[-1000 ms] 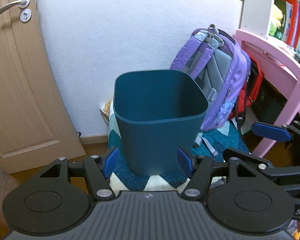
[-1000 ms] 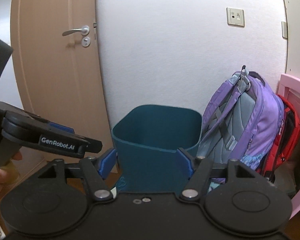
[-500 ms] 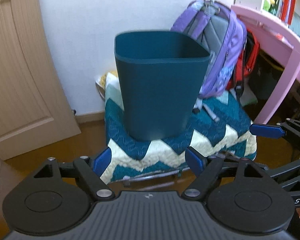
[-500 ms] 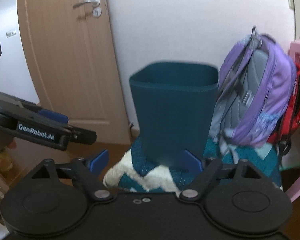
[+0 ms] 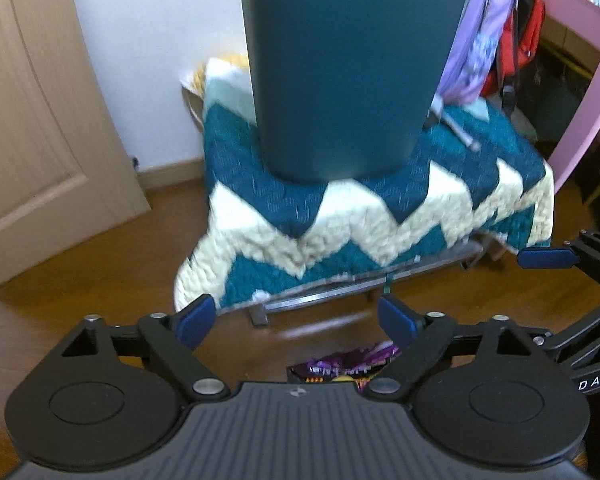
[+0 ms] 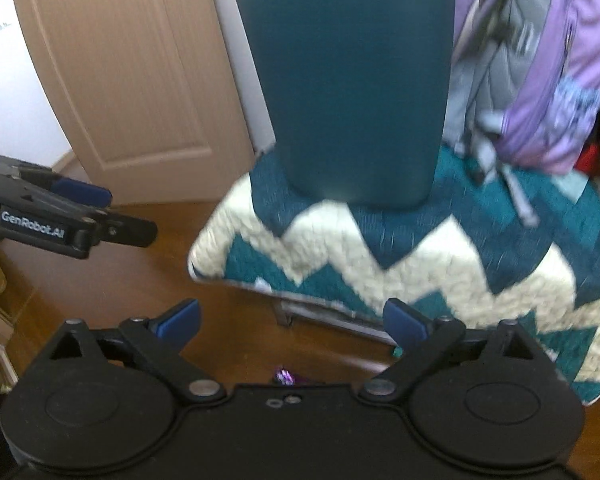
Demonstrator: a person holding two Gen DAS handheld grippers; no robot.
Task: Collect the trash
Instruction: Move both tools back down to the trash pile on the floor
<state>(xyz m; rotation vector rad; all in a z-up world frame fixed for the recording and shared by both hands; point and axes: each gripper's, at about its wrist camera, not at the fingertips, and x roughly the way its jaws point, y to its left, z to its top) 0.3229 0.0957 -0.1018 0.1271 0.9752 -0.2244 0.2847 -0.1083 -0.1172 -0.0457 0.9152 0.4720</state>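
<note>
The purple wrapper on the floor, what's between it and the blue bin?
In the left wrist view, bare wooden floor, then the zigzag blanket that the bin stands on, lie beyond the wrapper.

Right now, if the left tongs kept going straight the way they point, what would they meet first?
Probably the purple snack wrapper on the wooden floor, low between the opening, empty left tongs. Depth is unclear; slightly higher, the line meets bare floor in front of the quilt-covered stool that carries the teal bin.

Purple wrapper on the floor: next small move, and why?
Probably ease the left gripper down onto the purple wrapper. It lies on the wood floor just below the opening, empty jaws, while the teal bin waits on the chevron blanket.
</note>
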